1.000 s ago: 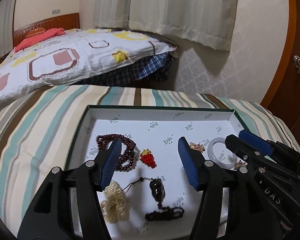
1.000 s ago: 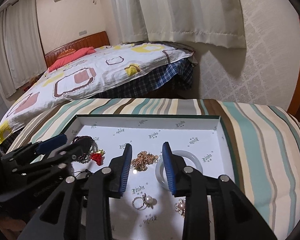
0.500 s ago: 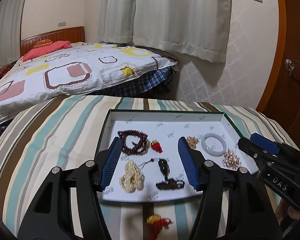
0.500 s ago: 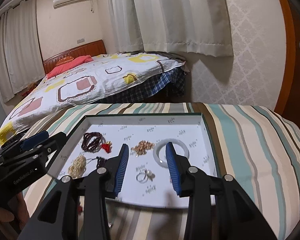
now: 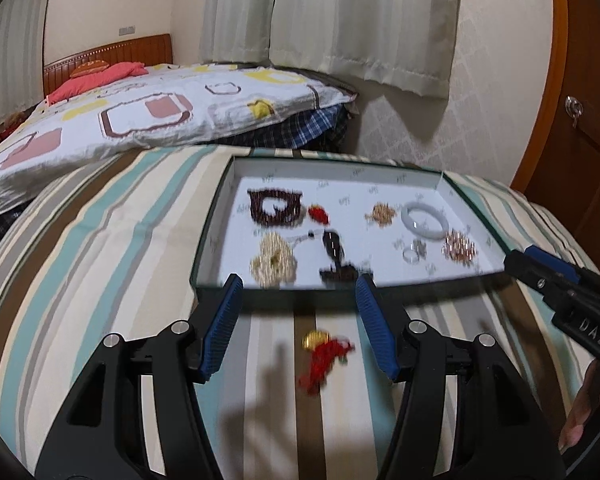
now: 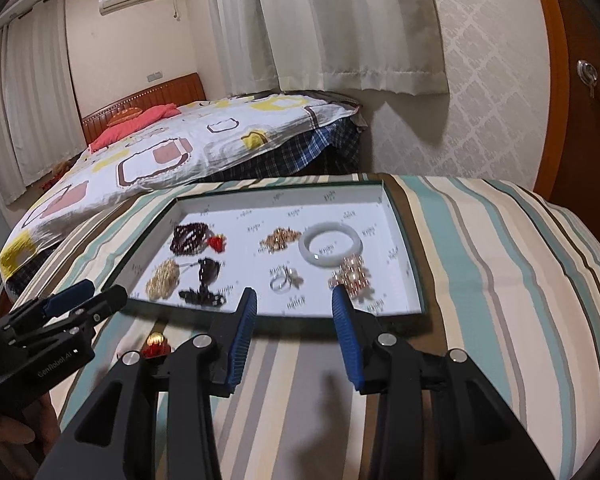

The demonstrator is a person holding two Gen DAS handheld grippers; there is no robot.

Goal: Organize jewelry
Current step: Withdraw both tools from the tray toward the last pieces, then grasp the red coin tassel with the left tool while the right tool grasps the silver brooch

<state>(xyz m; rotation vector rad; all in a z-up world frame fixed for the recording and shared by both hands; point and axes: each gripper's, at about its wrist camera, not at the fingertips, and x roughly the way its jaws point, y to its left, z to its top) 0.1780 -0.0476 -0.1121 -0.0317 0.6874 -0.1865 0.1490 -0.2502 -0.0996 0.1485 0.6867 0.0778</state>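
the red charm (image 5: 324, 354) lies on the striped cloth just outside the tray's (image 5: 210, 236) near edge, between our left gripper's (image 5: 298, 326) parted, empty jaws. we should lower squarely and pinch its gold bead. our right gripper (image 6: 294, 334) is apart, empty too.

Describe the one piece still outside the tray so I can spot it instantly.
Start at the shallow white tray on the striped cloth. Just before its near edge, on the cloth, lies a red tassel charm with a gold top. Every other piece lies inside the tray.
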